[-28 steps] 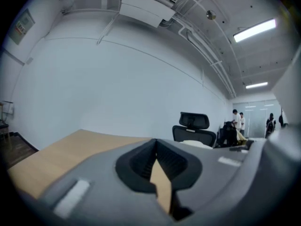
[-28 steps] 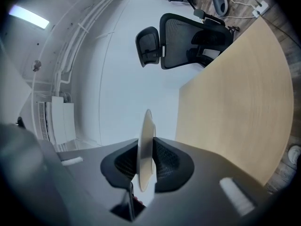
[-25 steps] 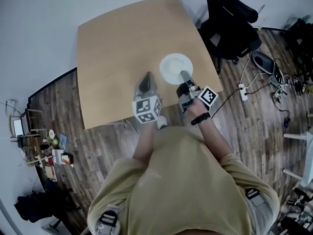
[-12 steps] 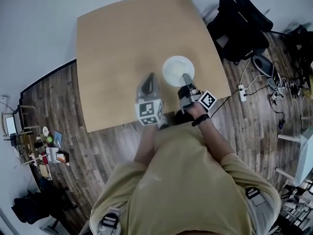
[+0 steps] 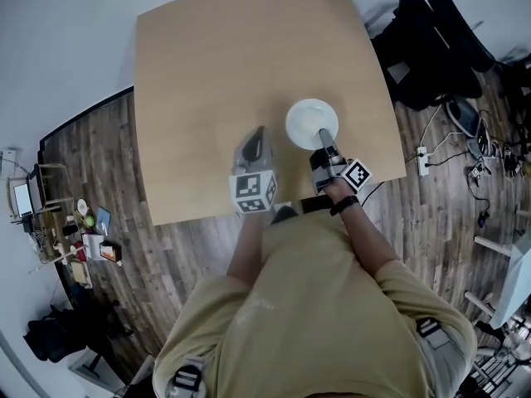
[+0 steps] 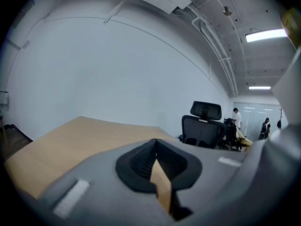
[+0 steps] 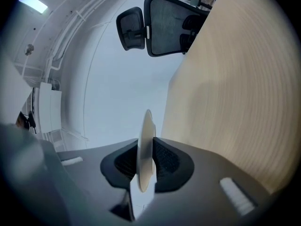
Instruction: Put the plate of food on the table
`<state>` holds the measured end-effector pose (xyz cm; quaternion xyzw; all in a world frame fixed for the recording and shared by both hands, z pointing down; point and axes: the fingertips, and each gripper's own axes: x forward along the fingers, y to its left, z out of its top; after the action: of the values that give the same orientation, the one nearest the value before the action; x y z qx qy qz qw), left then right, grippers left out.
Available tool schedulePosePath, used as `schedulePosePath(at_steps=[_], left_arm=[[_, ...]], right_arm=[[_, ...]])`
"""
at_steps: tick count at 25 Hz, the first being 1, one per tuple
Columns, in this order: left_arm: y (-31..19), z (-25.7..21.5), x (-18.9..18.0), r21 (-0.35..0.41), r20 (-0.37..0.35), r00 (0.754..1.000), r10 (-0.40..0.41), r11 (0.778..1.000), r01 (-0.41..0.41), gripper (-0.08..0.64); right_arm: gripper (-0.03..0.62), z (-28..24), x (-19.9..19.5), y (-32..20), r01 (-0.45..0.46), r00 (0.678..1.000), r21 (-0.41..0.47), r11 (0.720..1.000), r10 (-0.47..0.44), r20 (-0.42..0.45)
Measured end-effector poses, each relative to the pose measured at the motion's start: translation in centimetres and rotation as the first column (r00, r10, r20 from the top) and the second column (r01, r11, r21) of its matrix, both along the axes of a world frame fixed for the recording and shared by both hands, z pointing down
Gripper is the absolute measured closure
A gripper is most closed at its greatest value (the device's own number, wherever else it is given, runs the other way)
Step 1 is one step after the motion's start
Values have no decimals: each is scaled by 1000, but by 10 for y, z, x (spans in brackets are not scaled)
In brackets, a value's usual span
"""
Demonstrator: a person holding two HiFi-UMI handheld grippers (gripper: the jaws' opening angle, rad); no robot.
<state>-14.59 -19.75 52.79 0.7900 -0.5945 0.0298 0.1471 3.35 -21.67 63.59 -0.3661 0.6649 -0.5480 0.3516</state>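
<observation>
A white plate [image 5: 311, 121] with no food showing on it is over the near right part of the light wooden table [image 5: 216, 73]. My right gripper [image 5: 324, 137] is shut on the plate's near rim. In the right gripper view the plate [image 7: 147, 140] is seen edge-on, clamped between the black pads [image 7: 163, 160], with the table [image 7: 244, 93] alongside; whether it touches the table I cannot tell. My left gripper [image 5: 257, 133] hovers over the table just left of the plate, shut and holding nothing. Its pads [image 6: 141, 161] meet in the left gripper view.
Black office chairs [image 5: 431, 40] stand beyond the table's right side, and one chair [image 6: 205, 121] shows in the left gripper view. A power strip and cables [image 5: 425, 157] lie on the wooden floor at right. Small clutter [image 5: 83, 239] sits at left.
The head view has shifted a little. The right gripper keeps its hold on the plate over the table's near right part. The left gripper stays beside it.
</observation>
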Motion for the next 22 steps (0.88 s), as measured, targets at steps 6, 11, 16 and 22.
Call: schedulePosePath(at_steps=[6,11,16,22], left_arm=[[-41,1,-3,-6,20,1000,-20,1000,20,561],[-81,15,-2,-32,29,998,-51,998,52,561],[-111,30,3,-68,43,997,-59,996,62,561],[-134,44,9,-101,47,996,-75,992,79,561]], right_arm=[[546,9,-4,-50,24,1000,32,999,-24,14],[546,23,-5,-106,35,998,5,999,-35,53],[546,39,-12,-155,53,998,-7,999,-53,-27],[546,69,-13,-187,46,998,-72,996,-49,-41]])
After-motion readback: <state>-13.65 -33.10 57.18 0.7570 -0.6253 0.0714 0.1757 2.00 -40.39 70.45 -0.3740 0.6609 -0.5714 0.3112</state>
